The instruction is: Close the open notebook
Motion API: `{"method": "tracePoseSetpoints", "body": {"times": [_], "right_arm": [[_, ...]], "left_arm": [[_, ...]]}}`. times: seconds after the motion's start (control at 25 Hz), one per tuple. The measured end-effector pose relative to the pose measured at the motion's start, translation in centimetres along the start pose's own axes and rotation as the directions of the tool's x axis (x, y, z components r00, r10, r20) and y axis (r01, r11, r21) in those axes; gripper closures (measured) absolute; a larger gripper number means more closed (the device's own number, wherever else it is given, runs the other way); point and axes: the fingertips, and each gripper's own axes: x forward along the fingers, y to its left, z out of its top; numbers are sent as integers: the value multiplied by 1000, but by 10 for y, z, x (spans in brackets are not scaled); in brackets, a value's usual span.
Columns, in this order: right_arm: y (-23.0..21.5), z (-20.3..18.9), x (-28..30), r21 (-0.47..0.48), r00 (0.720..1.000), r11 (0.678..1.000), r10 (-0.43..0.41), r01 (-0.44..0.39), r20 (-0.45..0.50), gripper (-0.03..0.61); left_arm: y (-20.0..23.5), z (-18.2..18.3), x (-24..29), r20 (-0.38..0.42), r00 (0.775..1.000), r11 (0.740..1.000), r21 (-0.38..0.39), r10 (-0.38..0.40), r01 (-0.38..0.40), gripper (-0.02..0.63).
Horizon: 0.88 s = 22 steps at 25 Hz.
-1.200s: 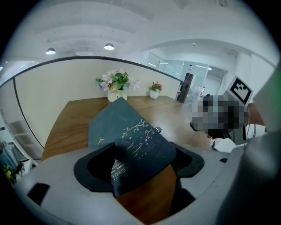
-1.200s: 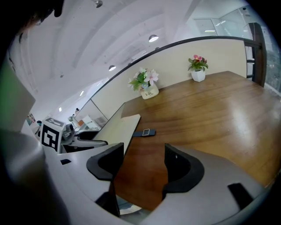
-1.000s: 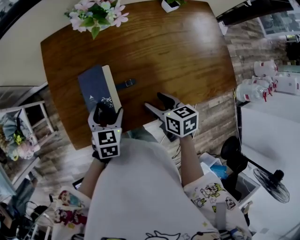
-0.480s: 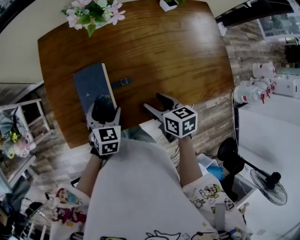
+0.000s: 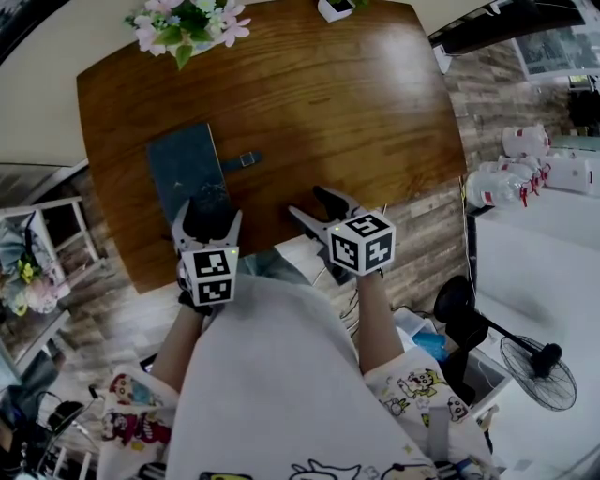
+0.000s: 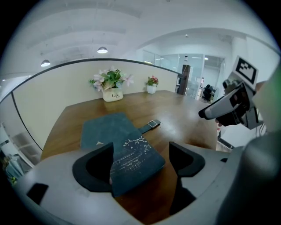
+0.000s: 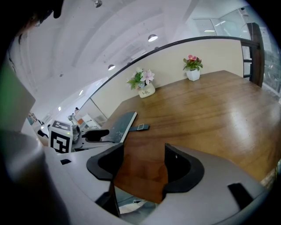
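Wooden table with closed notebook, pink flowers in white pot

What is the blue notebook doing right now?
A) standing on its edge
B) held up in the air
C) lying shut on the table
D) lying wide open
C: the notebook lies flat on the table with its dark cover on top, no open pages, and its strap sticks out sideways.

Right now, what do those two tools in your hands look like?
The left gripper and right gripper are grey with black-lined jaws, each carrying a white cube bearing black square markers. The person wears a white shirt with cartoon prints on the short sleeves.
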Motion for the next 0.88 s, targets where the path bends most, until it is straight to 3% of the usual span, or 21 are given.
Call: {"method": "tracePoseSetpoints", "body": {"times": [0.56,0.88], "right_arm": [[39,28,2,-82,997,996,51,-46,52,291],[87,82,18,-253,982,964,122,-82,145,291]], "left_arm": [[41,27,-49,96,994,994,-100,54,-44,246],[99,42,-96,187,970,965,-242,153,-105,247]]}}
